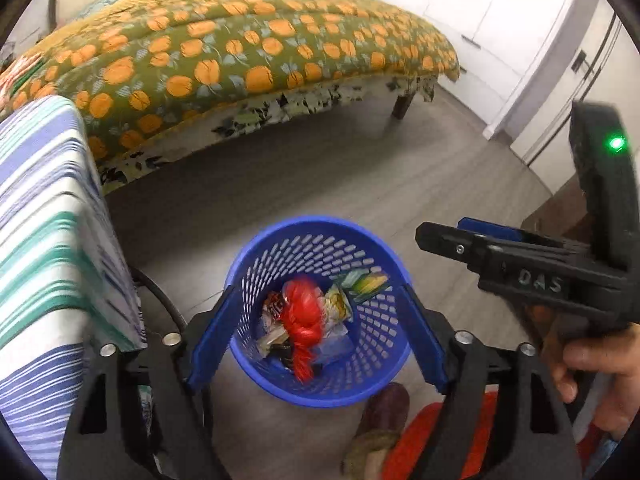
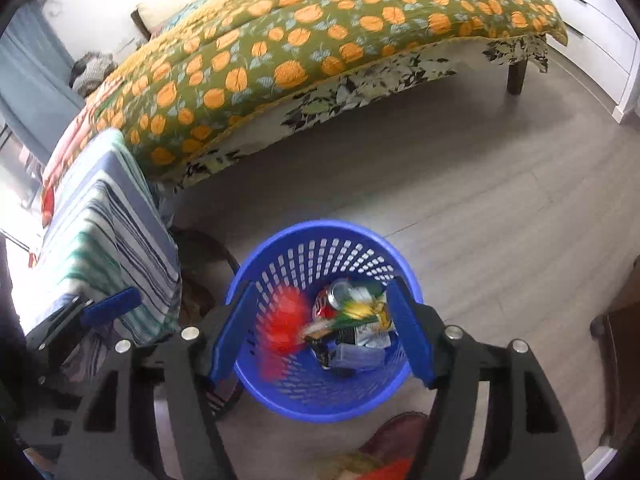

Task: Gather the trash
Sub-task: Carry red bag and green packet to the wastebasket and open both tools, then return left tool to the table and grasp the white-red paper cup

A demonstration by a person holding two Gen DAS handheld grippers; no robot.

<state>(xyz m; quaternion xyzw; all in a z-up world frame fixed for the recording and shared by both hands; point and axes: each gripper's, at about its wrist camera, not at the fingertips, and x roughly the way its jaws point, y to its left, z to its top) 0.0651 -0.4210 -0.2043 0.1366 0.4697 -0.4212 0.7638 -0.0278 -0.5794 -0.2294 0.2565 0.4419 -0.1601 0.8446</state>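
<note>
Both open jaws frame trash inside basket below.

Grey wood-look floor, low bed under an olive quilt with orange fruit print, dark bed leg, white cupboard doors, striped cloth at left

A blue basket holds red trash; orange-spotted olive bedspread; striped cloth.
</note>
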